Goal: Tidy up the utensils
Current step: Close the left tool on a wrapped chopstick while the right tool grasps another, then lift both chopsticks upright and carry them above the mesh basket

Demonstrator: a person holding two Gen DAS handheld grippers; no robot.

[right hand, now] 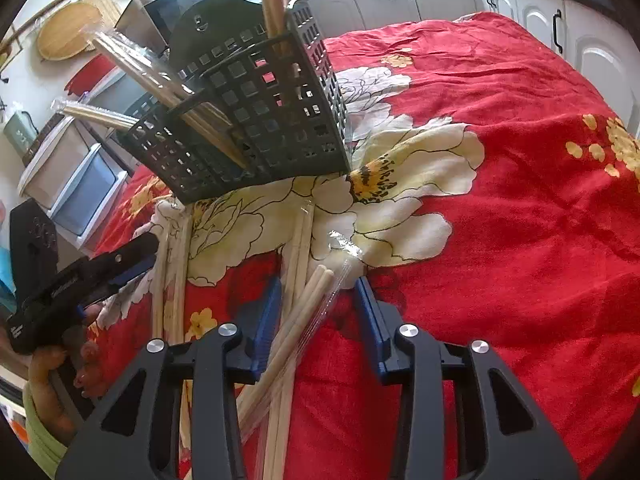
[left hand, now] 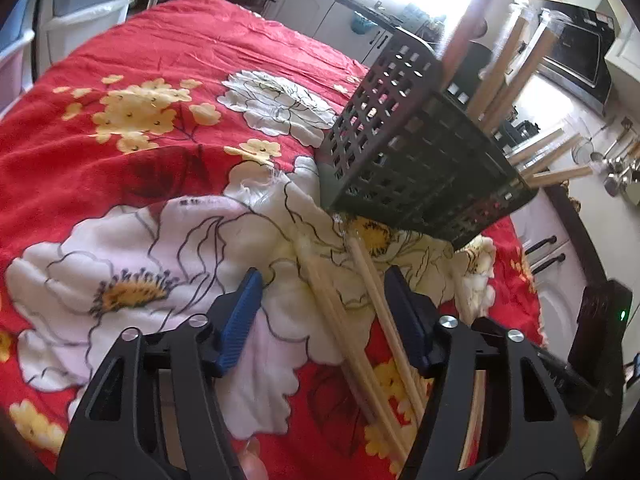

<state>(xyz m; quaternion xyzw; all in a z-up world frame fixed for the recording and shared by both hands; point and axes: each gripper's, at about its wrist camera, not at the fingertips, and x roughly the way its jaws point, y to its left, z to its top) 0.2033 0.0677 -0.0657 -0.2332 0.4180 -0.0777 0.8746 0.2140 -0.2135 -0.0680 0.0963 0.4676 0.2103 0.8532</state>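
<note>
**Chopsticks on the cloth, caddy just beyond**

Chopsticks are seen lying flat on a red floral tablecloth (left hand: 168,52), their long axes running away from the cameras toward a black perforated caddy (left hand: 404,148). In the left wrist view, wooden pairs (left hand: 352,336) are framed between the blue pads of the left gripper (left hand: 326,316); the jaws are spread, and the right-hand pad lies close against one stick, though contact cannot be confirmed. In the right wrist view, a plastic-wrapped pair (right hand: 298,320) is angled between the fingers of the right gripper (right hand: 318,312), whose jaws are partly spread and not pressed on it. Another pair (right hand: 300,248) lies just ahead. The caddy is seen already holding upright and slanted sticks (right hand: 136,68). Kitchen cabinets (right hand: 532,20) and stacked plastic drawers (right hand: 76,184) are visible behind.
</note>
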